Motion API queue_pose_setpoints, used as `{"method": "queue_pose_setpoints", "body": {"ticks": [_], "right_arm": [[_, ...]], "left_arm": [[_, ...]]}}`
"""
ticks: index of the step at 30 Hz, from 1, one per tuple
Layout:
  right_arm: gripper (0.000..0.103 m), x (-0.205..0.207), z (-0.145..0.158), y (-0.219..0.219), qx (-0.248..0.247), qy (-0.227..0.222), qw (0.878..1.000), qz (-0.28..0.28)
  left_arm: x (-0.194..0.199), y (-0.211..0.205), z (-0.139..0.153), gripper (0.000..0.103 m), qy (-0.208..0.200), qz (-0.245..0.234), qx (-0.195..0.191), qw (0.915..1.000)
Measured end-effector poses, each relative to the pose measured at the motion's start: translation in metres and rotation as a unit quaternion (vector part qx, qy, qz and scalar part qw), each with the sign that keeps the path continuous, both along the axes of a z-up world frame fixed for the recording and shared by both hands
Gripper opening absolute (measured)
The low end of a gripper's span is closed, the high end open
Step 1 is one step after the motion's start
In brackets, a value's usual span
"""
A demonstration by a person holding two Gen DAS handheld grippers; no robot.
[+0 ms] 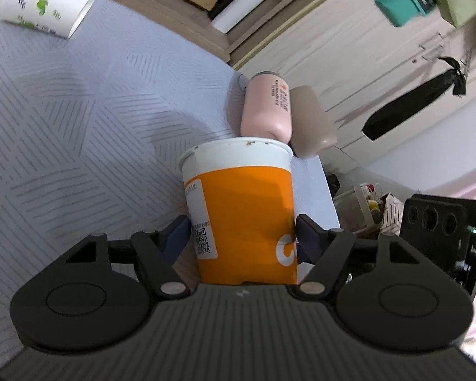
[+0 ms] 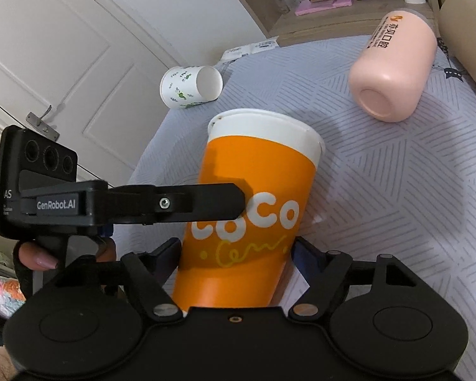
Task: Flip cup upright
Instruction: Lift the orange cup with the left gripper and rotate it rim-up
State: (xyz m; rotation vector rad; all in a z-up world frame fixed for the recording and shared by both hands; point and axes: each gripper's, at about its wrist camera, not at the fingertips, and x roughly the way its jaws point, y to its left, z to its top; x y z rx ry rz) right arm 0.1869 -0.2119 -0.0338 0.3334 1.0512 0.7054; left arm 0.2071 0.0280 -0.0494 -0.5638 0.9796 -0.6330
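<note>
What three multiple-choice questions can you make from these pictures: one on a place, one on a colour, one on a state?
1. The floral paper cup lies:
A on the grey patterned cloth
B on the floor
C on a chair

2. The bottle lying on its side is:
A green
B pink
C black

3. The left gripper is:
A open, away from everything
B shut on the bottle
C shut on the orange CoCo cup

Answers:
1. A, it lies on its side on the cloth.
2. B, its body is pale pink.
3. C, its fingers press both sides of the cup.
</note>
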Motion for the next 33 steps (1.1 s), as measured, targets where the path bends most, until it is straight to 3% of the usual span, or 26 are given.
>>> {"method": "queue_pose_setpoints", "body": {"ticks": [12,16,20,25,33], "right_arm": [[0.08,-0.037,0.017,0.008,-0.021,-0.074,0.996,0.035],[0.08,-0.051,0.027,0.013,-0.044,-0.119,0.991,0.052],[0.079,-0.055,0.04,0.021,-0.067,-0.172,0.981,0.057],[0.078,-0.035,0.052,0.038,-0.125,-0.249,0.959,0.053],[0.078,0.035,0.04,0.066,-0.173,-0.325,0.928,0.052]], "left_arm": [[-0.049,0.0,0.036,0.071,-0.097,-0.027,0.046,0.9938],[-0.062,-0.001,0.051,0.071,-0.14,-0.036,0.069,0.9871],[-0.069,-0.003,0.068,0.071,-0.204,-0.026,0.094,0.9741],[-0.041,0.001,0.075,0.072,-0.251,-0.017,0.113,0.9613],[0.026,0.009,0.066,0.072,-0.316,-0.013,0.126,0.9403]]}}
